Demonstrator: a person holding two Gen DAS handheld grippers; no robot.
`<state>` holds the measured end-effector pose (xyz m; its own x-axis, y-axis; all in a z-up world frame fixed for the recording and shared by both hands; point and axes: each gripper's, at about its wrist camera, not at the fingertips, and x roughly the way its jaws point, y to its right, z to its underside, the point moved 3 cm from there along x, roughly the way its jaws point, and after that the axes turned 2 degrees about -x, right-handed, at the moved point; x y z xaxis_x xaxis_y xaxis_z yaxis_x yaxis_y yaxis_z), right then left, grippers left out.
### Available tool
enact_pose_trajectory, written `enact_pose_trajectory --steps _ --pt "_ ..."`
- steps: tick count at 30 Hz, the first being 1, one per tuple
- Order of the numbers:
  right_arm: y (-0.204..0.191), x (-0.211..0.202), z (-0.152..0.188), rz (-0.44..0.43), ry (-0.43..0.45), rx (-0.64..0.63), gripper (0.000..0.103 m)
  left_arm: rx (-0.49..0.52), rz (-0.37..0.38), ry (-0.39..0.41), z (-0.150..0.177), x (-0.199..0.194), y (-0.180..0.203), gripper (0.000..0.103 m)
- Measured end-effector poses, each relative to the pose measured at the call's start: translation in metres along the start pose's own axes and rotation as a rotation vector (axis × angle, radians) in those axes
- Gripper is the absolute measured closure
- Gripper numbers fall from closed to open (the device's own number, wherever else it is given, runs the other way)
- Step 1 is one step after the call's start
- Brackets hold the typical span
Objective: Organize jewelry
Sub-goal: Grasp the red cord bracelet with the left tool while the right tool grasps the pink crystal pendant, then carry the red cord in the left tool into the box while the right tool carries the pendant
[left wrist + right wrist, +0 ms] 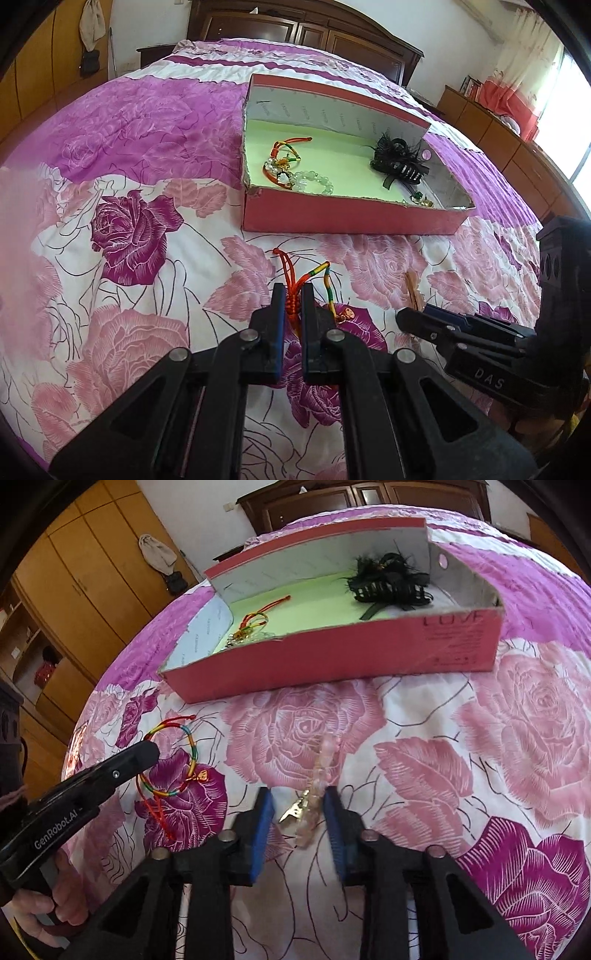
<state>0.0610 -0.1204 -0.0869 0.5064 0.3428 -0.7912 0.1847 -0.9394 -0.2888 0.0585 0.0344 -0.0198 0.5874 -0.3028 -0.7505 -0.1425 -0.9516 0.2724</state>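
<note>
Left wrist view showed the left gripper (293,295) with fingers pinching a red braided cord bracelet (314,280) on the bed (147,229). Alongside, the right gripper (299,805) straddled a pink hair clip (321,771), fingers spread. Beyond sat the red box (332,219) holding jewelry.

My left gripper (293,295) covers the knotted part of the cord bracelet (317,280) at lower centre. In the red box (351,221), the near wall cuts off a green-and-gold piece (419,198), too small to identify. The pink clip (319,775) looks blurred.
</note>
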Motion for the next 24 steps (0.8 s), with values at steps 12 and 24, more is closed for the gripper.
enact_pose_trajectory --steps 12,24 --pt "0.007 -0.025 0.003 -0.051 0.059 0.041 0.084 0.027 -0.001 0.035 -0.004 -0.014 0.014 0.103" --pt "0.016 -0.064 0.001 -0.066 0.182 0.049 0.084 0.083 0.024 0.147 -0.016 -0.038 0.045 0.103"
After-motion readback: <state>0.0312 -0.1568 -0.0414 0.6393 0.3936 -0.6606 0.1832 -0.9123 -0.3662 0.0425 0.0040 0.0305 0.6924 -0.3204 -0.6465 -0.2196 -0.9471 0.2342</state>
